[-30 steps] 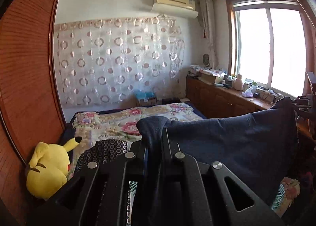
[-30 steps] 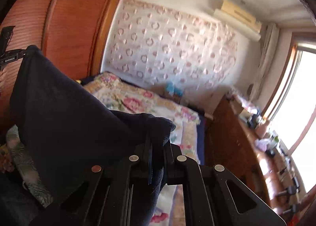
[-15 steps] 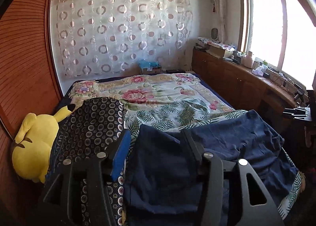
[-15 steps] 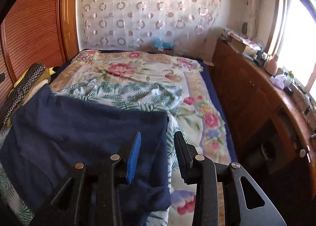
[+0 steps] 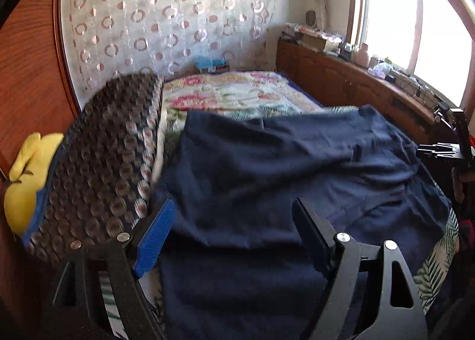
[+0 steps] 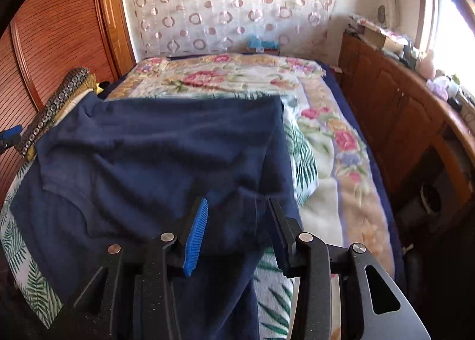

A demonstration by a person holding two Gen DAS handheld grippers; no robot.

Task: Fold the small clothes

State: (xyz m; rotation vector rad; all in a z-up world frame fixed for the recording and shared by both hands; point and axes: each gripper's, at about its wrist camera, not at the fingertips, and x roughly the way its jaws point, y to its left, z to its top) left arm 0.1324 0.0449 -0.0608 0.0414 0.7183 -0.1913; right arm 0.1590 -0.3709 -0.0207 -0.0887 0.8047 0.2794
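Navy garment [image 5: 297, 179] spread on bedspread [image 6: 320, 144].

There are no words, numbers or signs to read in these pictures. The things on the far shelf by the window are too small and blurry to read.

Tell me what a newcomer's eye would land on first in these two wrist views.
The big navy garment dominates, spread flat and wrinkled across the near end of the floral bedspread, with both the left gripper and right gripper open just above its near edge. Next comes the bright yellow plush toy at the bed's left edge, beside a dark circle-patterned cloth.
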